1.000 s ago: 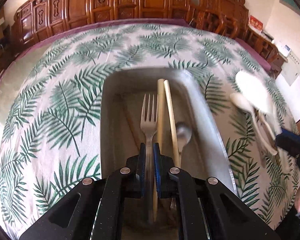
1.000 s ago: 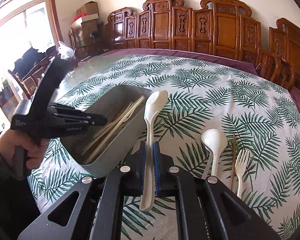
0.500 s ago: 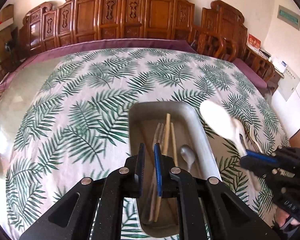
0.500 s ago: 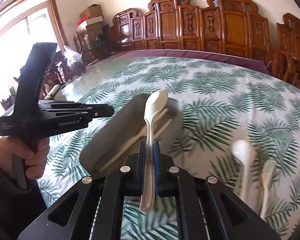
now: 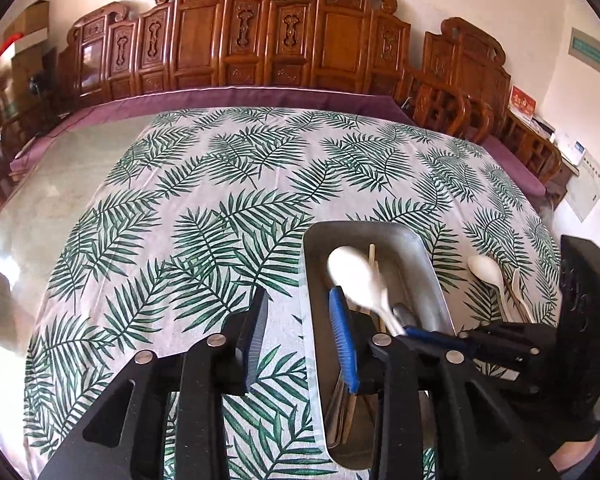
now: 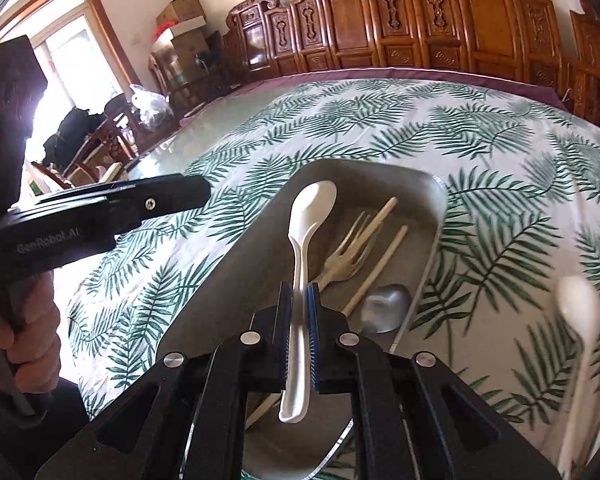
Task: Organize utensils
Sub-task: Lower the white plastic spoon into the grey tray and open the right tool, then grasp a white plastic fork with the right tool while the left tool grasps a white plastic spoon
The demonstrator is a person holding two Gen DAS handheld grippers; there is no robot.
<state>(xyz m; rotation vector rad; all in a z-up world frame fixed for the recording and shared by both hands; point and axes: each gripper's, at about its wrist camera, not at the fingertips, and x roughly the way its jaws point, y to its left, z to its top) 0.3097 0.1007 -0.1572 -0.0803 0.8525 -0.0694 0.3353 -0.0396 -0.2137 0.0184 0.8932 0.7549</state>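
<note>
The right hand-held gripper [image 6: 299, 334] is clamped on a white spoon [image 6: 306, 240], holding it over the tray [image 6: 428, 184] — not yet dropped. The left hand-held gripper [image 5: 300, 332] gapes wide, empty, straddling the tray's left wall. In the tray lie a fork [image 6: 348, 248], chopsticks [image 6: 380, 256] and a metal spoon [image 6: 386, 306]. By the desk's right edge another spoon [image 5: 486, 270] and a few utensils wait — roughly half done.

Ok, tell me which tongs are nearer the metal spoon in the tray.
Right. The right tongs, gripping the white spoon, hover just beside the metal spoon; the left tongs stand open, straddling the tray's left wall.
</note>
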